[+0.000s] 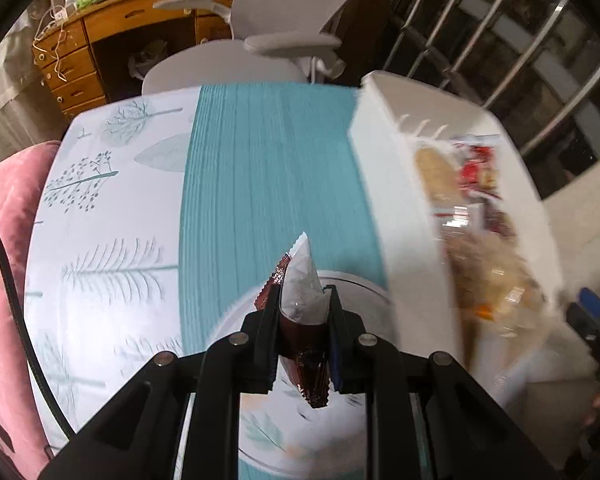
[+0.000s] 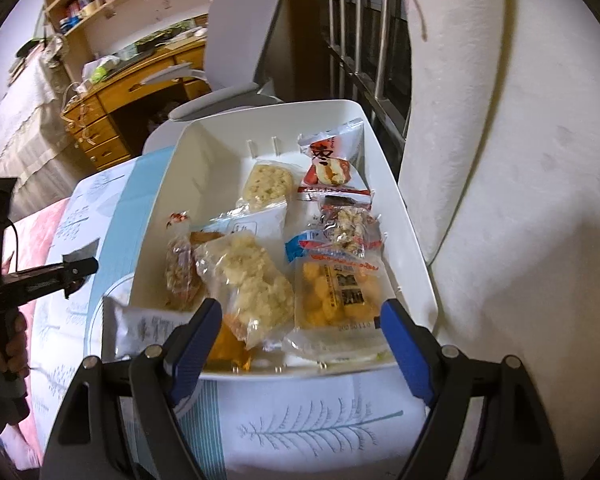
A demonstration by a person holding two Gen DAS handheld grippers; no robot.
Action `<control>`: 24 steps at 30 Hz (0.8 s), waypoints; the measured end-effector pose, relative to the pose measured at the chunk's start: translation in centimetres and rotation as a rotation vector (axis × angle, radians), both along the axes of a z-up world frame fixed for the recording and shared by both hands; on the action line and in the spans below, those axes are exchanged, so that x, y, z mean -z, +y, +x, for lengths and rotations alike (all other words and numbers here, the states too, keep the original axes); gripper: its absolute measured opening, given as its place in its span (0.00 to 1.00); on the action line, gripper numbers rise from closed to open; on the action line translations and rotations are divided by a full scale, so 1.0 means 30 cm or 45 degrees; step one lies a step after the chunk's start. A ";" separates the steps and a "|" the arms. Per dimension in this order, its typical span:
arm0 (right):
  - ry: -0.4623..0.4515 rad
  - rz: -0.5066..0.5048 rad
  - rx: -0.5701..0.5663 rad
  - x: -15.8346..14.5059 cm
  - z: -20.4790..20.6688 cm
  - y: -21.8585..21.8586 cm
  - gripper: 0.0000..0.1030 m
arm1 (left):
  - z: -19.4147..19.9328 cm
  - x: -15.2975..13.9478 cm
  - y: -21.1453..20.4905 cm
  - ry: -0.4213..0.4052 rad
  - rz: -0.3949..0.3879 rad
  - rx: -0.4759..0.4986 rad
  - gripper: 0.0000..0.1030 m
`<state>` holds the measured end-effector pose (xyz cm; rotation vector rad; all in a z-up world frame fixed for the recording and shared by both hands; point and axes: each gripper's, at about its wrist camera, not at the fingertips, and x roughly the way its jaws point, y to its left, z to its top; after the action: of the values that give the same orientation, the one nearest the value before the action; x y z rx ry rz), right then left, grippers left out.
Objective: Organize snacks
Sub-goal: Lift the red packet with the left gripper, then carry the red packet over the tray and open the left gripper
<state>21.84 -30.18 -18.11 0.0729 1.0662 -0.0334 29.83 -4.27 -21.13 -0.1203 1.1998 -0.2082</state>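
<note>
**Left gripper carries a snack packet toward the white bin**

The left gripper (image 1: 304, 300) has its jaws clenched on a small dark brown foil snack packet with a white crimped end (image 1: 302, 292). The packet stands upright between the jaws, the white end pointing away from the camera, the brown end hanging below. It is above a round white plate (image 1: 374, 286) and just beside the near wall of the white rectangular plastic bin (image 2: 204, 152). The view is blurred on the bin side, so I judge the gripper is moving.

The packet looks light, thin and soft. The foil can be slippery and the content may crush, so a moderate grip across the flat middle, as it is now, seems the safest place to hold.

The right gripper (image 2: 300, 340) hovers over the near edge of the bin with its blue-padded jaws spread wide and nothing between them. In the bin lie many wrapped snacks, among them a clear bag of yellow puffs (image 2: 336, 296) and a red-and-white packet (image 2: 332, 164) at the far end. One white printed packet (image 2: 140, 328) lies outside, touching the near left corner of the bin. The bin stands on the tabletop with a leaf-pattern cloth (image 1: 112, 208).
</note>
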 end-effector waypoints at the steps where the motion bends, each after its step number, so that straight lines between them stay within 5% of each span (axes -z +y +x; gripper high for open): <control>1: -0.001 0.002 -0.015 -0.005 -0.013 -0.006 0.79 | -0.024 -0.032 -0.016 -0.013 -0.011 0.000 0.16; 9: -0.009 0.034 -0.095 -0.030 -0.087 -0.044 0.79 | -0.116 -0.213 -0.250 -0.127 -0.162 0.120 0.17; 16: -0.013 0.018 -0.132 -0.026 -0.120 -0.081 0.80 | -0.104 -0.242 -0.481 -0.168 -0.258 0.260 0.18; 17: -0.012 0.016 -0.130 -0.024 -0.121 -0.085 0.80 | -0.102 -0.240 -0.502 -0.162 -0.271 0.269 0.20; 21: -0.005 0.018 -0.129 -0.017 -0.127 -0.088 0.80 | -0.082 -0.223 -0.531 -0.126 -0.224 0.252 0.64; 24: 0.001 0.017 -0.125 -0.006 -0.132 -0.083 0.80 | -0.087 -0.207 -0.472 -0.103 -0.214 0.205 0.67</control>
<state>17.89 -32.67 -17.92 0.0321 1.0692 0.0625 27.21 -18.43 -14.92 -0.1606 1.1112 -0.4511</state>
